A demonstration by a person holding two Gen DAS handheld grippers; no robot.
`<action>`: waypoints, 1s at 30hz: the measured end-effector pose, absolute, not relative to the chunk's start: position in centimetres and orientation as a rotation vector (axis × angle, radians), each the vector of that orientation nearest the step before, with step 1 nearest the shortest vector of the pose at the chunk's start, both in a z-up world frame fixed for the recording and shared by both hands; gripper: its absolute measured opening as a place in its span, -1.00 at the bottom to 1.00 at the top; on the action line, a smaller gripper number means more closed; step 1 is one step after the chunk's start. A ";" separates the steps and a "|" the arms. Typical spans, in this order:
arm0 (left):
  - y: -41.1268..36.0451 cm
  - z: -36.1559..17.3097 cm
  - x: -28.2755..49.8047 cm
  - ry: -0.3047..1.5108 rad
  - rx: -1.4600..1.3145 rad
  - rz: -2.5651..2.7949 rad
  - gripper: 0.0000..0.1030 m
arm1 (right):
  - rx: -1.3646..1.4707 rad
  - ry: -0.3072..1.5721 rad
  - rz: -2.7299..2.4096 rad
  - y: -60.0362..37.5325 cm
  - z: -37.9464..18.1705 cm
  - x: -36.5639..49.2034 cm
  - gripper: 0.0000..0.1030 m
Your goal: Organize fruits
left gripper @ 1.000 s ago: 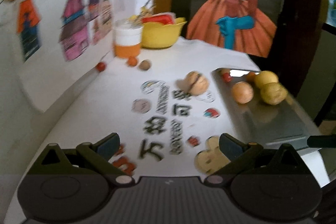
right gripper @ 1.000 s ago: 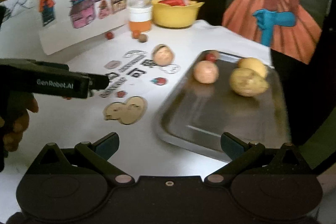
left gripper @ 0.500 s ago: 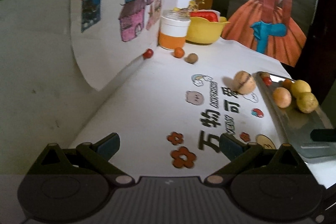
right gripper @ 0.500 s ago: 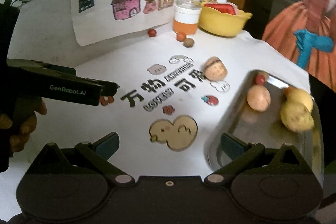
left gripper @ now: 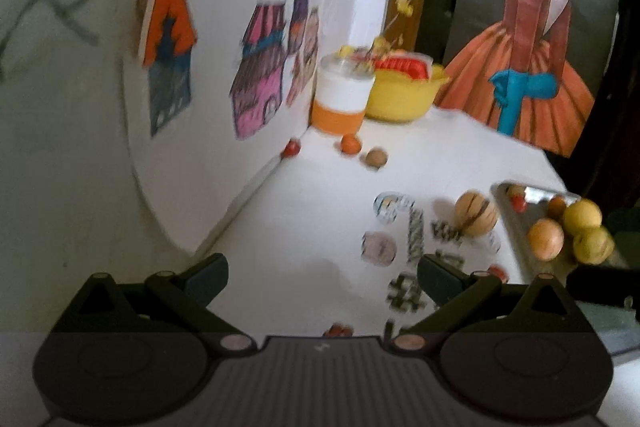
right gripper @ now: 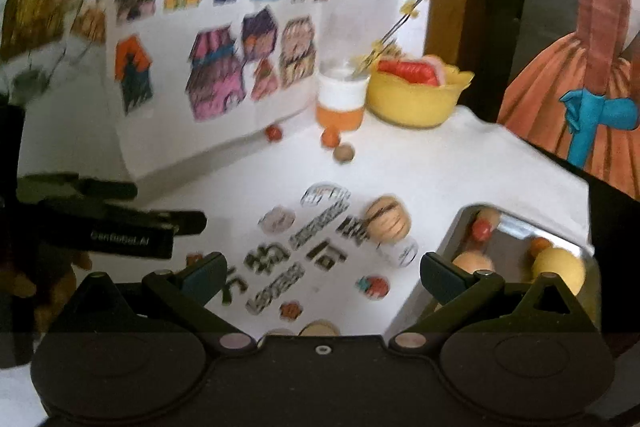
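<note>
A white desk (left gripper: 320, 211) printed with dark characters and small cartoon stickers fills both views, set against a wall hung with a paper sheet of coloured house drawings (right gripper: 208, 75). At its right edge lies a metal tray (right gripper: 516, 231), shiny and shallow, with one corner near the middle of the desk. At the far end stands a yellow bowl (left gripper: 400, 99) with something red in it, and touching its left side a white cup with an orange band (left gripper: 340, 99).

The left gripper (left gripper: 322, 277) hovers over the desk with its fingers spread wide and nothing between them; in the right wrist view it shows as a dark bar at the left edge, with part of a hand (right gripper: 24, 279) under it. The right gripper (right gripper: 322, 277) is likewise spread apart and empty, with its right finger over the near corner of the tray.

The tray holds the sorted fruits: two yellow fruits (left gripper: 584, 227) side by side, an orange fruit (left gripper: 545, 239) just left of them, and a small red fruit (left gripper: 519, 203) near the far corner. Just outside the tray's left rim sits a tan striped fruit (left gripper: 476, 213) on the desk. Three small round fruits lie well apart from the tray near the cup: a red one (left gripper: 291, 148) against the wall, an orange one (left gripper: 350, 144) and a brown one (left gripper: 376, 158).
</note>
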State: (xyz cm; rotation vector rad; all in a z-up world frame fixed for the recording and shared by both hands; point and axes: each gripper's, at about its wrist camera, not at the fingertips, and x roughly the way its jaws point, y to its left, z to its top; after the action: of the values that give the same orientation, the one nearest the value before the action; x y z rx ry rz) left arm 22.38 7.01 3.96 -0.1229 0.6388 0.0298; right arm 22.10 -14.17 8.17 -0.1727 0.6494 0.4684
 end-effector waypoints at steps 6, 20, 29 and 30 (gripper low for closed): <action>6.1 6.7 23.6 0.541 -0.095 0.038 0.99 | -0.179 0.578 0.466 -15.3 11.5 23.3 0.99; 5.3 5.4 31.2 0.580 -0.077 0.094 0.99 | -0.208 0.546 0.431 -15.8 8.5 28.7 0.99; 4.5 2.2 36.4 0.628 -0.045 0.057 0.99 | -0.182 0.617 0.429 -15.2 2.6 31.9 0.99; 4.3 1.9 36.9 0.632 -0.040 0.048 0.99 | -0.176 0.625 0.428 -15.1 2.1 32.1 0.99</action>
State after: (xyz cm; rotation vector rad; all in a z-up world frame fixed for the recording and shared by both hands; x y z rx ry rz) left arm 36.91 4.34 1.93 -0.0402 0.6318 0.0478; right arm 32.10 -15.12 2.12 -0.1760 0.6250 0.4281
